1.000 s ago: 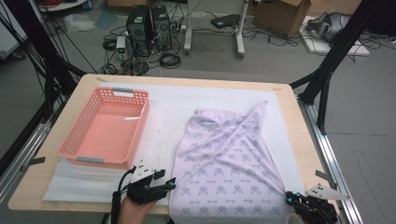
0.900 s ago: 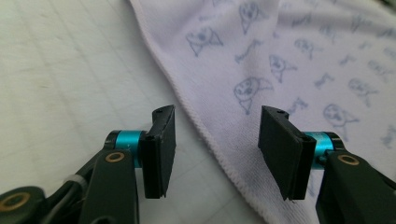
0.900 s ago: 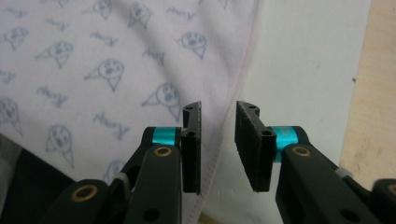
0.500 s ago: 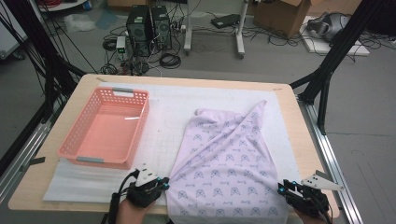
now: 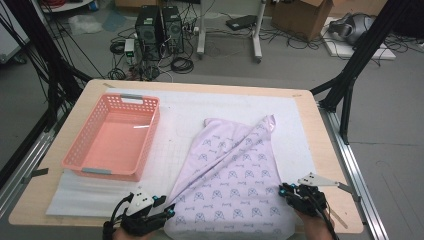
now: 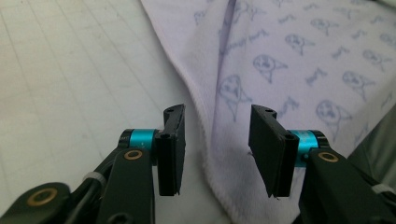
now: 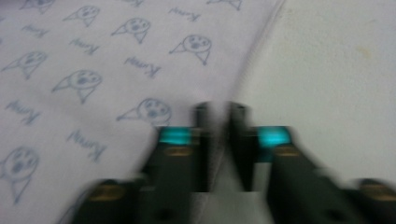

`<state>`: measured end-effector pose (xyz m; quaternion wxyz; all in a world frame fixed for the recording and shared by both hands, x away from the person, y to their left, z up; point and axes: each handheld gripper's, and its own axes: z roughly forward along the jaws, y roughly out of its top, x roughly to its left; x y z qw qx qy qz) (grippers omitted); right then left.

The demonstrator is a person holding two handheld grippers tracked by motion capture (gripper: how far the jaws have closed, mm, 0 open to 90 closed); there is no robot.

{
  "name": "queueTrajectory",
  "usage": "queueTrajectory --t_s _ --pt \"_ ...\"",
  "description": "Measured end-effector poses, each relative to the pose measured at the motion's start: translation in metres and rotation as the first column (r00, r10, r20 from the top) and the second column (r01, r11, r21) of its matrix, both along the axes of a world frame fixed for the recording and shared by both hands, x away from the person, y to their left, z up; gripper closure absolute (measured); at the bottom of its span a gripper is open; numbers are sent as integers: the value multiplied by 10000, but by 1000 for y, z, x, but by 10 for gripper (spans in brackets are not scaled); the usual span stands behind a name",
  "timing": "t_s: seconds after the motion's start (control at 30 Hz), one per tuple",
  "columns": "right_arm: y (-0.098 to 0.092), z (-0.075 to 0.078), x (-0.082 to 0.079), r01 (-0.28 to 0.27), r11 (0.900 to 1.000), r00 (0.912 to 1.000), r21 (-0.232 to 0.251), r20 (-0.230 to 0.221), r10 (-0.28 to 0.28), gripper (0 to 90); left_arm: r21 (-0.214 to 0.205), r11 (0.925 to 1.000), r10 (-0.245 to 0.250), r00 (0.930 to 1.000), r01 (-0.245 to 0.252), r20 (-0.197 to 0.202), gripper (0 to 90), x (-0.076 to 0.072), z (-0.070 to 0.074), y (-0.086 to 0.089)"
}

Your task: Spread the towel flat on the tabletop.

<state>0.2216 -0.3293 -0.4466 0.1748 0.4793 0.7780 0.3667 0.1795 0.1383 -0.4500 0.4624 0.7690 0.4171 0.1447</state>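
A pale lilac cloth [image 5: 230, 175] printed with small blue faces lies crumpled on the white mat, with a fold running to its far right corner. My left gripper [image 5: 170, 212] sits at the cloth's near left edge. In the left gripper view the left gripper [image 6: 217, 149] is open; its jaws have just been opening, and the hem of the cloth [image 6: 289, 60] lies between them unpressed. My right gripper [image 5: 284, 190] is at the near right edge. In the blurred right gripper view the right gripper [image 7: 218, 140] has just closed, pinching the edge of the cloth [image 7: 93, 70].
An empty pink plastic basket [image 5: 82, 162] stands on the left of the white mat [image 5: 200, 107]. The wooden table [image 5: 327, 150] has a bare strip along its right side. Black frame legs, computers and cables are on the floor beyond.
My right gripper has slid left from the table's right edge onto the cloth's right hem. The left gripper has drawn back slightly toward the near edge.
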Motion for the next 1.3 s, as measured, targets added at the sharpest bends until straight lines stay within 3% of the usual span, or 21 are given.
queueTrajectory --t_s 0.13,0.33,0.43,0.53,0.63,0.67,0.77,1.0,1.2,1.3 --pt "-16 4 -14 153 9996 9997 -249 -168 -157 886 -283 9995 165 9998 -162 119 480 12 2 -2" --pt "-45 8 -56 670 9954 9967 -678 -415 -699 886 -520 9984 200 9998 -201 -30 455 33 2 -11" --pt "-57 8 -71 755 9965 9959 -354 -470 -771 875 -565 9983 148 9997 -159 -184 452 44 1 -17" --pt "-60 10 -75 778 9970 9967 15 -241 -778 766 -585 9983 -73 9987 44 -497 452 56 0 -28" --pt "-56 13 -69 782 9968 9969 155 113 -784 685 -218 9995 -223 9967 206 -780 461 64 -5 -43" --pt "-54 14 -66 785 9967 9967 184 213 -789 671 -69 9999 -149 9977 144 -656 467 65 -4 -45" --pt "-48 15 -52 807 9965 9959 218 390 -815 657 -161 9999 -54 9962 40 -864 537 69 -3 -46" --pt "-43 8 -2 1081 9925 9935 563 302 -1099 620 -437 9990 104 9968 -138 -787 481 86 -2 -40" --pt "-40 5 21 1001 9939 9947 463 191 -1011 567 -604 9976 310 9984 -339 -477 463 103 3 -41" --pt "-40 4 32 883 9949 9959 496 164 -892 563 -445 9983 362 9984 -382 -441 460 114 6 -45"
